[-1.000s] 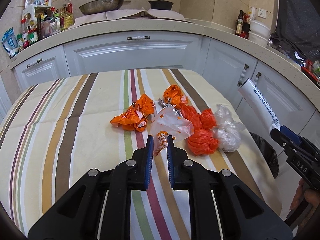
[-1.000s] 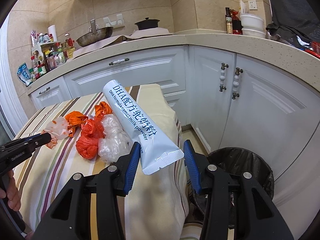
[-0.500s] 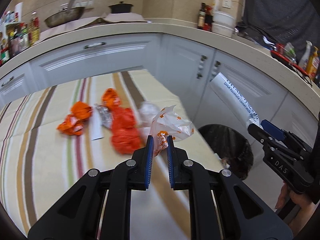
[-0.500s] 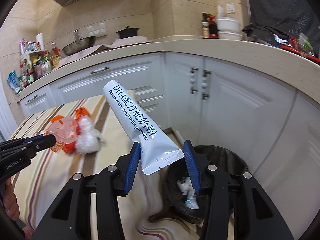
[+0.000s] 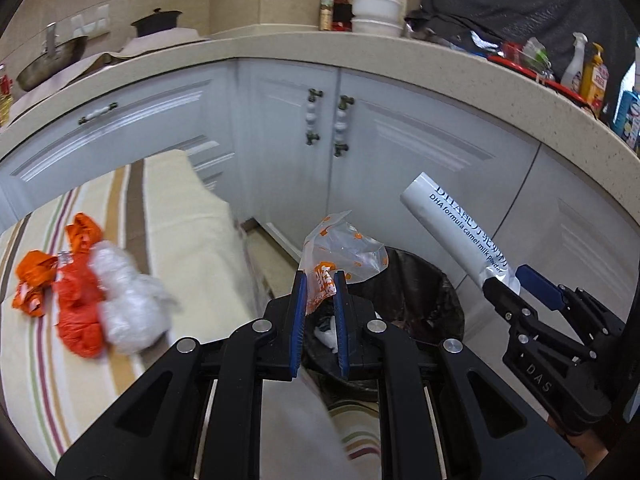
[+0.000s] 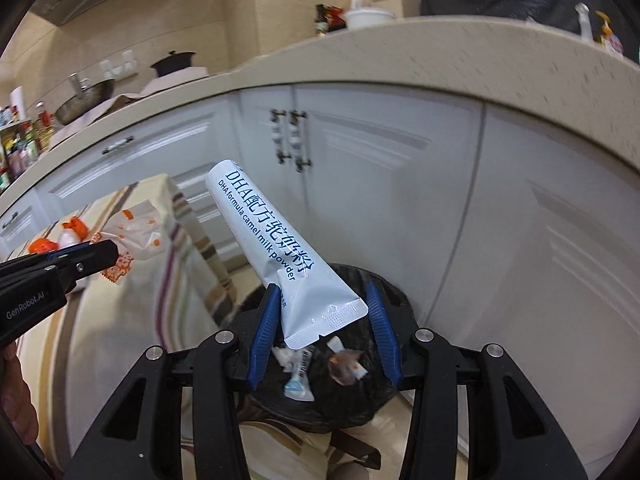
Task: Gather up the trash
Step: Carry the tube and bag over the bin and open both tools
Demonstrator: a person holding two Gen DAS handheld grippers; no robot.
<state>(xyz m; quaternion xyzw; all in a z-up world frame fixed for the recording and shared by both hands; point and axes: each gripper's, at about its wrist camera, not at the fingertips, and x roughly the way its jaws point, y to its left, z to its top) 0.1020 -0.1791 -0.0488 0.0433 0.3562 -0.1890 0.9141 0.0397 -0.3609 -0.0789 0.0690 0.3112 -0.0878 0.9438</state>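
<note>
My left gripper is shut on a clear plastic wrapper with orange print and holds it over the near rim of a black-lined trash bin. My right gripper is shut on a white milk powder sachet that sticks up above the bin, which holds several scraps. The sachet and right gripper also show in the left wrist view. Orange bags and a clear plastic bag lie on the striped table.
White cabinet doors curve behind the bin under a beige counter carrying bottles, bowls and a wok. The table's right edge hangs close to the bin.
Both grippers have swung right, off the table and over the bin, still holding the wrapper and the sachet. The bin is now directly below them.
</note>
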